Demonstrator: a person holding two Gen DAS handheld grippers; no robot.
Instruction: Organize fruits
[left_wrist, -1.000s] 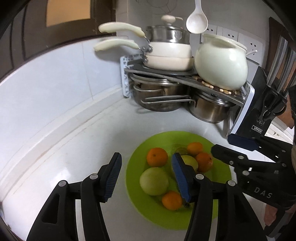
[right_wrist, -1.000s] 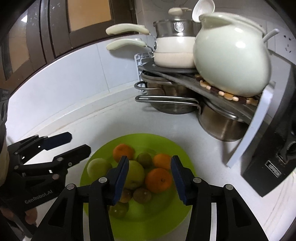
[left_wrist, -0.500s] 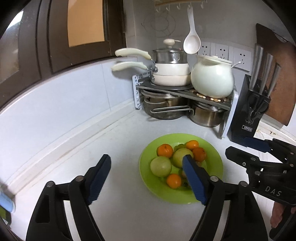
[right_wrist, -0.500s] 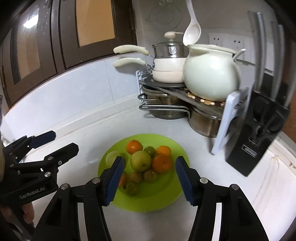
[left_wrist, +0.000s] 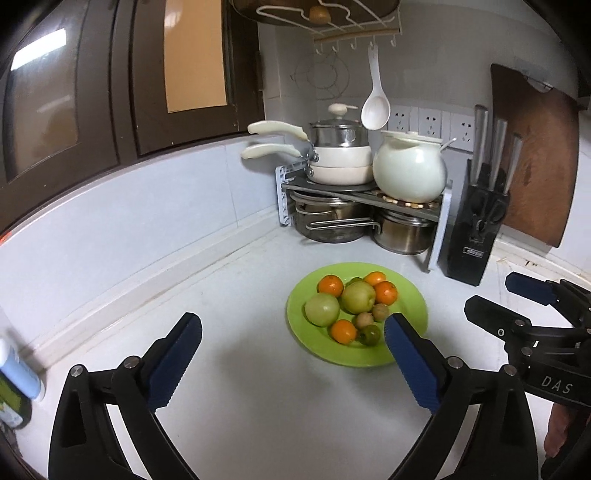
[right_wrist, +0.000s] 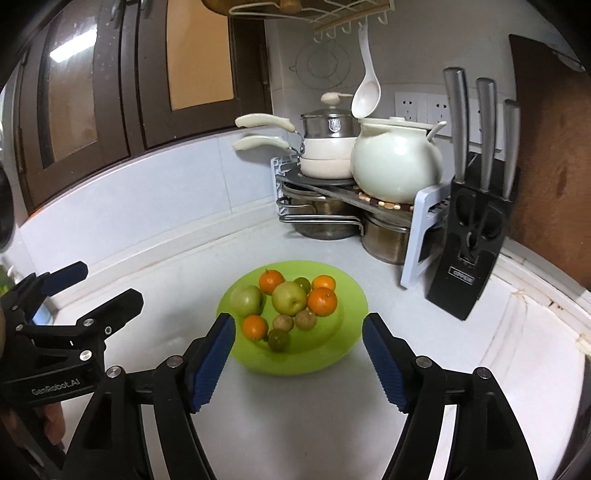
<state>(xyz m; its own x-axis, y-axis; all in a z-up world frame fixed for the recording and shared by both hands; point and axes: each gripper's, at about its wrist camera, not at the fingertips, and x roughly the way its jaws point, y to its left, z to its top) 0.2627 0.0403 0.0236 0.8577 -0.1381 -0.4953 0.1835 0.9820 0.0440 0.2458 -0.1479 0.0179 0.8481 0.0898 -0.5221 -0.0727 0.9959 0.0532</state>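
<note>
on the green plate (right_wrist: 343, 354) all fruits sit gathered; left gripper (left_wrist: 293, 363) and right gripper (right_wrist: 299, 360) hang agape, empty; task likely finished.

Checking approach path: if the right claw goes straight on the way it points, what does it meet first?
Probably the green plate, near rim first, then the small fruits on it. The right claw is open and empty, above the white counter; height is unclear.

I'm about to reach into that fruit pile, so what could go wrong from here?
The fruit sits heaped and touching on the green plate; lifting one green apple may set the oranges rolling onto the counter. The small brown fruits could slip from open jaws. The right gripper works near the knife block.
</note>
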